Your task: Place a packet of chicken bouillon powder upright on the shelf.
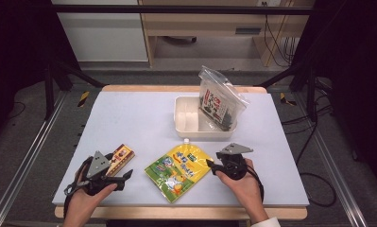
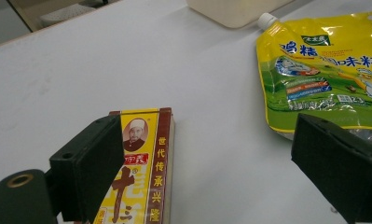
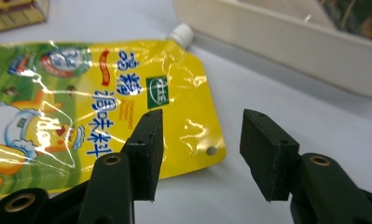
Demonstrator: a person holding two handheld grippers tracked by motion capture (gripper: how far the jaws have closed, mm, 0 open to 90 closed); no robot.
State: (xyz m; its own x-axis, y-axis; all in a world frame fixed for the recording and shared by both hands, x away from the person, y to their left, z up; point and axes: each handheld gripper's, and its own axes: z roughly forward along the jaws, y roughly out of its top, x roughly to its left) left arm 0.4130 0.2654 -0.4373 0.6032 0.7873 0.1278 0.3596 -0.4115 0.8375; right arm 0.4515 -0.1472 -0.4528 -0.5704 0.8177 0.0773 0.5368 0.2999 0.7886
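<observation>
The yellow spouted pouch (image 1: 179, 171) lay flat on the worktop (image 1: 129, 118), between the two grippers and just in front of the white tray (image 1: 182, 124). The right gripper (image 1: 210, 163) rested beside the pouch's right edge, jaws apart and holding nothing. The left gripper (image 1: 128, 175) stood with jaws wide apart beside a small red-and-yellow box (image 1: 120, 158). A clear bag (image 1: 219, 101) leaned in the tray.

Parted tongs (image 3: 198, 156) over yellow pouch (image 3: 99, 102), perhaps just above.
</observation>
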